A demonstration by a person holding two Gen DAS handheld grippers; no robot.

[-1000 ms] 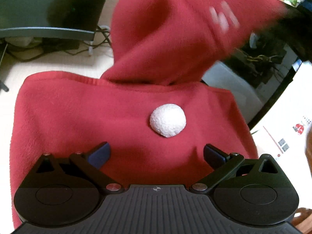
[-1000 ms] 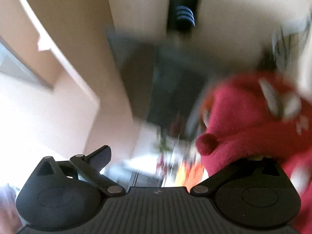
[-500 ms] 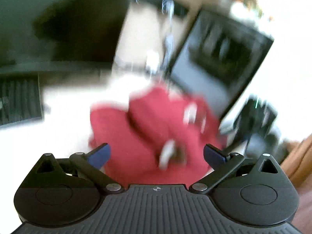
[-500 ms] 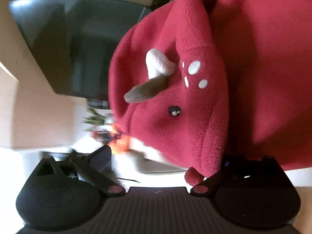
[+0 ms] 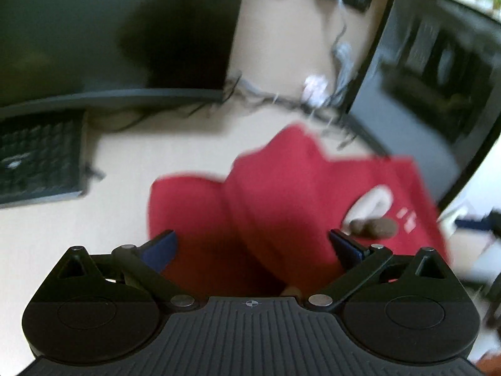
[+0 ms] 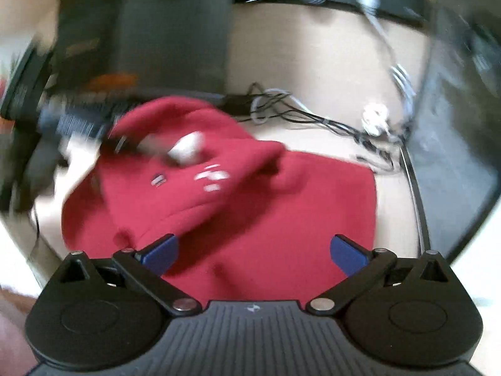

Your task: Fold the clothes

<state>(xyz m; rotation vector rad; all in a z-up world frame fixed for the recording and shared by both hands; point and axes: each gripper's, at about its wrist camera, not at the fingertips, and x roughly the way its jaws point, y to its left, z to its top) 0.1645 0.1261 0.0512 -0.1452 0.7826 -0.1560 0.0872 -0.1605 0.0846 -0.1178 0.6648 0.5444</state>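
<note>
left gripper: jaws spread wide, nothing between them. right gripper: jaws likewise spread wide, gripping nothing. both views are motion-blurred.

red fleece garment: lies on the pale worktop just ahead of both sets of jaws. its hood is flopped over the body, toward the left jaw in the right wrist view. in the left wrist view the hood sits ahead of the jaws and toward the right one, showing a white and brown horn-like trim beyond the right jaw.

surroundings: dark keyboard far beyond the left jaw, dark monitor behind it; tangle of cables past the garment.
</note>
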